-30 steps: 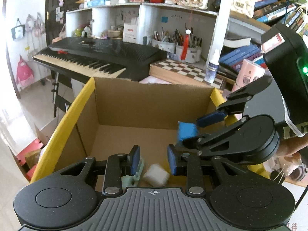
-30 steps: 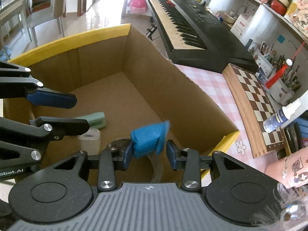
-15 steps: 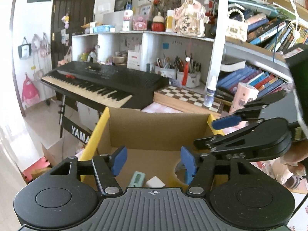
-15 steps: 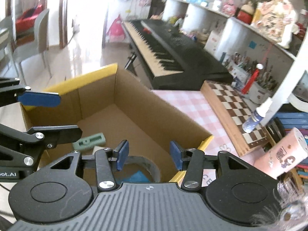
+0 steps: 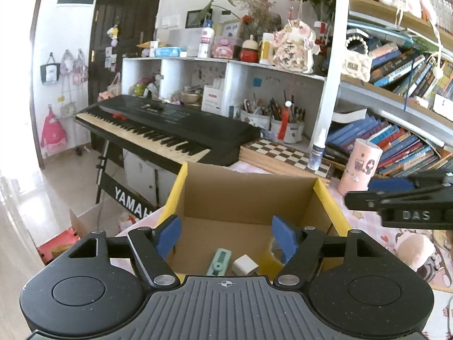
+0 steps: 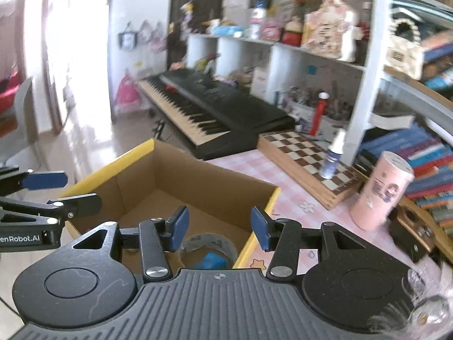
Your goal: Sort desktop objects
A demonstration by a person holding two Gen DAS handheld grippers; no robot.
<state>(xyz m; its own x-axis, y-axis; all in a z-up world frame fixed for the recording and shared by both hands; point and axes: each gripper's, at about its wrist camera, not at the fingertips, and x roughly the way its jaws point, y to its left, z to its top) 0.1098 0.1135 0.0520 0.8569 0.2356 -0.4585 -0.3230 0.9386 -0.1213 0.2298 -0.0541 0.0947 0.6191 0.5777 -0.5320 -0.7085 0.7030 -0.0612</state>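
The left gripper [image 5: 226,239] hangs over the near edge of the cardboard box [image 5: 249,195], its jaws wide apart and opening further, with nothing between the blue pads. The right gripper [image 6: 218,226] is beside it over the same box; its jaws stand apart and hold nothing.

Just past the left jaws, on the box floor, lie a pale green stapler-like object [image 5: 220,261] and, just beside it, a small white cube [image 5: 245,265]. To their right stands a roll of tape [image 6: 209,246]. In the right wrist view a crumpled blue object [image 6: 211,260] lies inside the ring of that roll. All four rest in the near part of the box; the farther floor is bare cardboard. The box rim is edged in yellow.

The box stands on a counter [image 6: 294,195] covered in a pink checked cloth. Farther along it are a pink cylindrical canister [image 6: 380,194] and a wooden chessboard [image 6: 305,154] with a small spray bottle [image 6: 333,155] standing on it. Beyond the box is a black Yamaha keyboard [image 5: 167,130] on its stand. Behind that are white shelf cubbies [image 5: 223,82] with cups of pens [image 5: 271,116], and to the right, shelves of books [image 5: 396,141].
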